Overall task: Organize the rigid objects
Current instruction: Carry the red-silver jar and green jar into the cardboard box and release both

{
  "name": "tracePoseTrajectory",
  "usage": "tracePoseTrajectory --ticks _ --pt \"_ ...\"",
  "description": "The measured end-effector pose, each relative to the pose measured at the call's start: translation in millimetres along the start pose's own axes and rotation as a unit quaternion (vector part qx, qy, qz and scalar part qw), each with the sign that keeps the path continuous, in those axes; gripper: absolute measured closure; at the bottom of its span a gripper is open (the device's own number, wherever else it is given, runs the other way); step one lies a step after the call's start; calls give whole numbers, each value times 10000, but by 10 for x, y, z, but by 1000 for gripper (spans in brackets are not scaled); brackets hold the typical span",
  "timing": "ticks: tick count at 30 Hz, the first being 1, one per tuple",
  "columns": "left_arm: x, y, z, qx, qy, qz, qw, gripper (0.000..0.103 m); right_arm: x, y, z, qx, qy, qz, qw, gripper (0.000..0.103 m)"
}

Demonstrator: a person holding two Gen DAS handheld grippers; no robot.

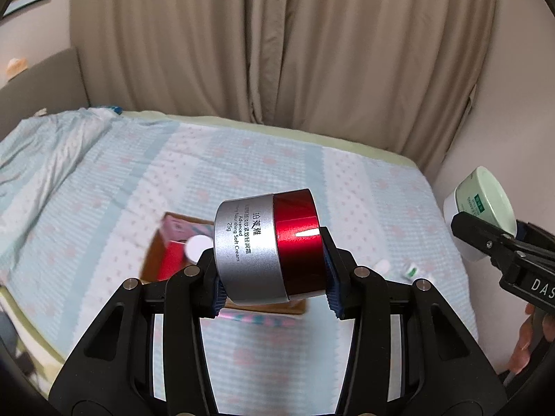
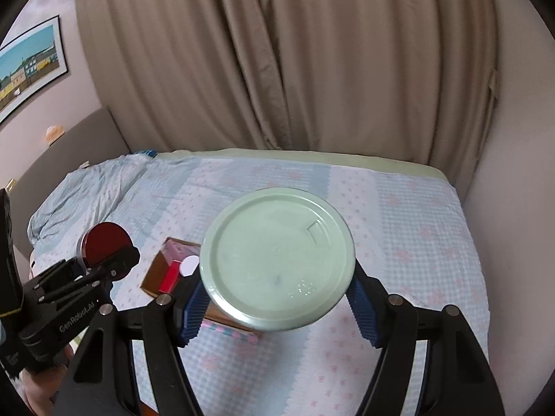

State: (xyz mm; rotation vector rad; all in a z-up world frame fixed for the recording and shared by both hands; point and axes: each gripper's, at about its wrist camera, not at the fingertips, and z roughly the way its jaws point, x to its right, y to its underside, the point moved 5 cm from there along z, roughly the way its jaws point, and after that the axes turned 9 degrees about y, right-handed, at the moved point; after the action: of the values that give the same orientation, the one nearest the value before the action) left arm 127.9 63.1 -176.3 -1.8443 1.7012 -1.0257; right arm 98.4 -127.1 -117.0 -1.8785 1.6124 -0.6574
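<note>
While held aloft, cream jar (image 1: pixel 269 246) between left fingers (image 1: pixel 216 294) (sideways), above bed (image 1: pixel 104 187).

Bed: a wide bed (image 2: pixel 399 208) covered by a pale blue checked quilted spread with faint pink motifs is filling both views, a pale green edge showing along its far side.
Bedding: a crumpled light blue blanket (image 1: pixel 52 152) is lying bunched at the bed's far left end.
Box: a shallow brown cardboard box (image 2: pixel 154 275) is sitting on the spread, holding a pink and red carton (image 2: pixel 171 263) and something white and round.
Small items: a little white and green tube (image 1: pixel 412 272) is lying on the spread to the right, blurred.
</note>
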Motion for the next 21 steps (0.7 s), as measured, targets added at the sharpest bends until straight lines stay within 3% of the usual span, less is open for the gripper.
tracePoseTrajectory --ticks 3,11,15,21 --pt "-334 3 62 -238 123 81 9996 62 -282 9 109 -81 48 -81 9999 36" --pt "-1015 -30 414 -792 649 539 9933 62 -854 114 634 -760 165 558 9954 36" --pt "-1299 -36 679 -1092 827 872 9867 62 -1104 244 983 -1056 377 971 9889 36" --pt "-1579 110 1158 -1578 913 1233 9755 62 -1401 421 1437 -1362 653 1001 9834 36"
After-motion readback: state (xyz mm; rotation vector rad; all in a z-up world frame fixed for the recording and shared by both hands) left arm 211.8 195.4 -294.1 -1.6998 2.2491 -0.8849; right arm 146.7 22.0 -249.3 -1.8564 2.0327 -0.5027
